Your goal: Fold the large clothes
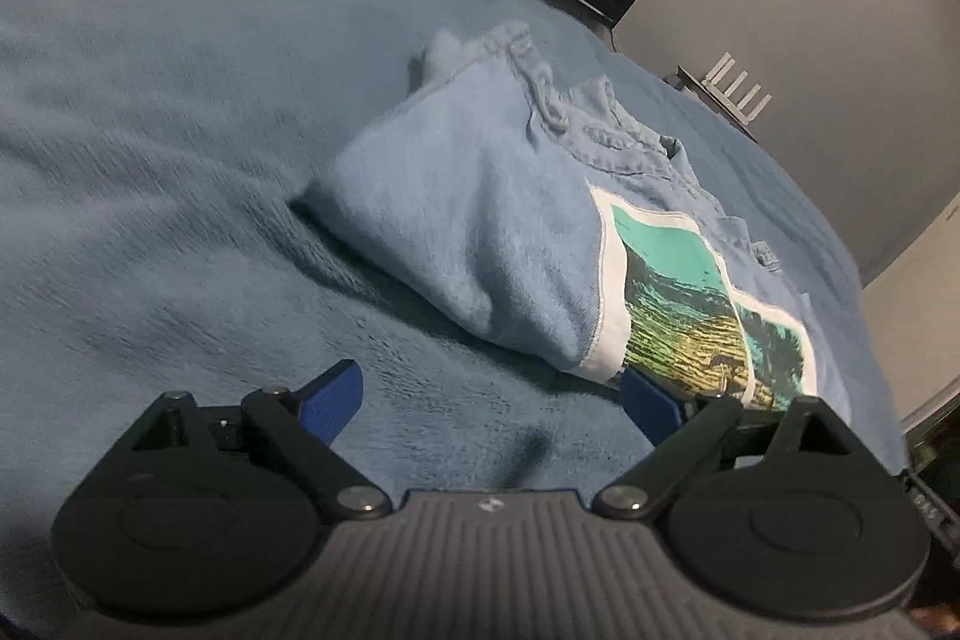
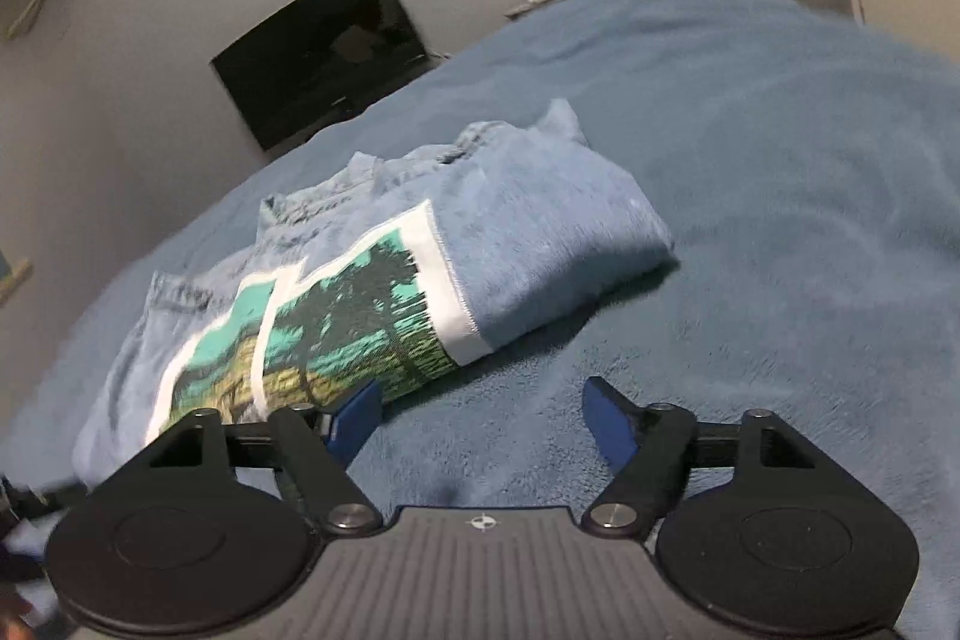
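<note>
Folded shirt (image 1: 480, 220) on the blanket (image 1: 180, 160); long axis across both claws. Left claw (image 1: 498, 400): shirt at one o'clock, jaws wide, empty. Right claw (image 2: 483, 418): shirt at eleven o'clock, jaws wide, empty. Both about equally near.
</note>
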`<state>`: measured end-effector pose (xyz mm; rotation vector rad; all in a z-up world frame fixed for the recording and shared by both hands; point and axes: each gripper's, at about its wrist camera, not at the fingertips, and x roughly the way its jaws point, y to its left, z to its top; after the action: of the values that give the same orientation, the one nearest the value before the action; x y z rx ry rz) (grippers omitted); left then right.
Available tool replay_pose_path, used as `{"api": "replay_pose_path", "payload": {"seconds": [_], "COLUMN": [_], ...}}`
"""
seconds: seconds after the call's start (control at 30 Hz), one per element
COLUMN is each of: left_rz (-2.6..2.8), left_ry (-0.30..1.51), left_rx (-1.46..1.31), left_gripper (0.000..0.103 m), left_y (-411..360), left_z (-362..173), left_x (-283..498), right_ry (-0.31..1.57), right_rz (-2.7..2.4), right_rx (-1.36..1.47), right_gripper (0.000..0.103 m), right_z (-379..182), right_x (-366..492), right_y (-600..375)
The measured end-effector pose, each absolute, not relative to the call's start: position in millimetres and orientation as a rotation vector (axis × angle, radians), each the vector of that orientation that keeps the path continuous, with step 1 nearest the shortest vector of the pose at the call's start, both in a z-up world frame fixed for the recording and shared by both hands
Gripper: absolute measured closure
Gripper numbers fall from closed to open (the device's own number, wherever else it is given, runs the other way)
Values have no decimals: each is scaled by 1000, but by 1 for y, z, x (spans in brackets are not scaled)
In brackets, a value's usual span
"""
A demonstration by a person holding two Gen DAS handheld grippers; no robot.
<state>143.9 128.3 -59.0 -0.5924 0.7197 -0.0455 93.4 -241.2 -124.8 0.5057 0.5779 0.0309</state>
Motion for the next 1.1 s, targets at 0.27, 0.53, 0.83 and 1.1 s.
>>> {"api": "replay_pose_path", "payload": {"seconds": [0.27, 0.53, 0.83, 1.1], "left_rz": [-105, -127, -119, -81], "left_ry": [663, 570, 554, 516], "left_rx": [-749, -934, -1001, -824], "left_gripper": [5, 5, 4, 4], "left_y": [144, 169, 173, 151], "left_z": [-77, -86, -83, -49], "left_x": [162, 175, 184, 183], "right_ry": [568, 532, 491, 485], "right_rz": [99, 125, 102, 90], "right_rx": [685, 784, 819, 852], "right_gripper": [15, 13, 13, 11], "right_z": [-146, -158, -162, -159], "right_x": [122, 144, 160, 168], "right_y": [-249, -255, -268, -275]}}
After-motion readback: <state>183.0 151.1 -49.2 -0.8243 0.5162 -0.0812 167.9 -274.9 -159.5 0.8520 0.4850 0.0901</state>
